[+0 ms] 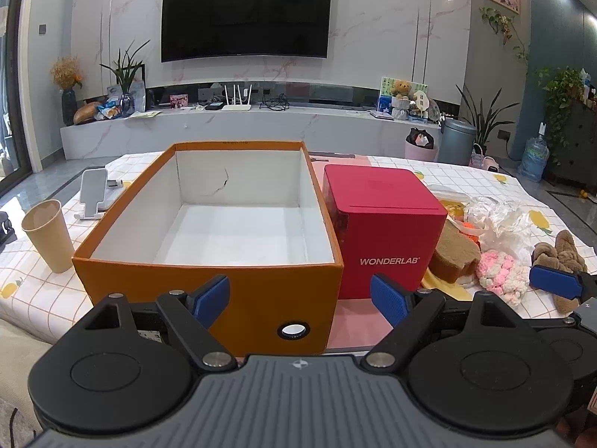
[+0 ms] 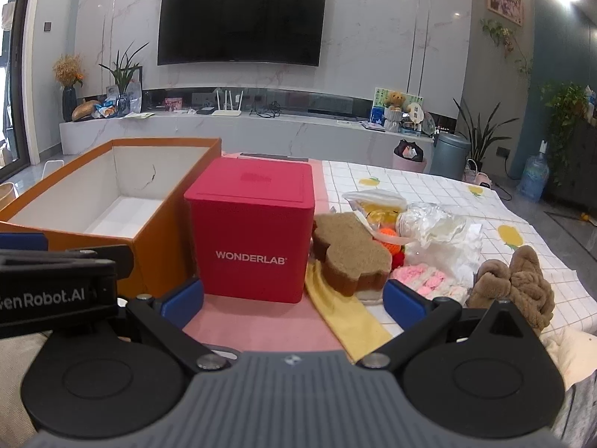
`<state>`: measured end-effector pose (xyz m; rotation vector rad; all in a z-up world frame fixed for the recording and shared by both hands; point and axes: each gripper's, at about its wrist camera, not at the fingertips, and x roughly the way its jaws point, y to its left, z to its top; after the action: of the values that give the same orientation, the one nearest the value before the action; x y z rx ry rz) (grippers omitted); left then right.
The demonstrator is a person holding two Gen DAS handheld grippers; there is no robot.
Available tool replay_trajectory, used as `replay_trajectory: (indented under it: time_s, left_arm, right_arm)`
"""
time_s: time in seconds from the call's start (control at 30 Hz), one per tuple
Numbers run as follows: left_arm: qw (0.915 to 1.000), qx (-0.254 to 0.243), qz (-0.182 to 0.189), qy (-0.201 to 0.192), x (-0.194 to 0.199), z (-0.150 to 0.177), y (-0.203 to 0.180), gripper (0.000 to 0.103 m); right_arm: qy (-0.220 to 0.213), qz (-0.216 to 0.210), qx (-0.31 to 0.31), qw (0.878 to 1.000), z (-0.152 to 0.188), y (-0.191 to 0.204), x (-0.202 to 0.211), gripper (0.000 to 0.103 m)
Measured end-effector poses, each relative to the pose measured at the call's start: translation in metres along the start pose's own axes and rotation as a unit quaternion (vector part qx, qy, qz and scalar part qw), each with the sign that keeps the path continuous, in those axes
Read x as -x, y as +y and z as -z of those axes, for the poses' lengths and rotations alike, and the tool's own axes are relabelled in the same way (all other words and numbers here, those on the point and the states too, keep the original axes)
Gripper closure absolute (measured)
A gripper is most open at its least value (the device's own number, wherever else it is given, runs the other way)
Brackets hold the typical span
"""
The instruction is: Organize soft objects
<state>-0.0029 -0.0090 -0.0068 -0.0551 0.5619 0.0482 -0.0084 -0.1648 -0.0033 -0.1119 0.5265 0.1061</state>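
Your left gripper [image 1: 299, 298] is hovering spread apart before the empty orange box [image 1: 209, 283], and your right gripper [image 2: 293, 298] is waiting parted, holding nothing, while the brown sponge [image 2: 350, 257], pink fluffy piece [image 2: 425, 280] and brown plush [image 2: 518, 283] are lying right of the red box [image 2: 253, 239].

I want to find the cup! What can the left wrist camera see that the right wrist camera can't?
Only the left wrist view shows the whole tan paper cup and the white phone stand left of the open orange cardboard box.

Only the right wrist view shows the long yellow cloth strip clearly.

Both show the orange box, empty inside, the red WONDERLAB cube box, the brown bear-shaped sponge, the pink-and-white fluffy item and the brown plush toy.
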Motion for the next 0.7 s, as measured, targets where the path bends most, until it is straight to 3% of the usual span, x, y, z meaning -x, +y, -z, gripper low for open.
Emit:
replay_trajectory:
  time_s: [0.7]
  left_arm:
    - [1.0, -0.007, -0.006, 0.004, -0.0008, 0.0002, 0.0008, 0.003]
  right_arm:
    - [0.005, 0.002, 0.012, 1.0, 0.0004, 0.0031, -0.0031, 0.003]
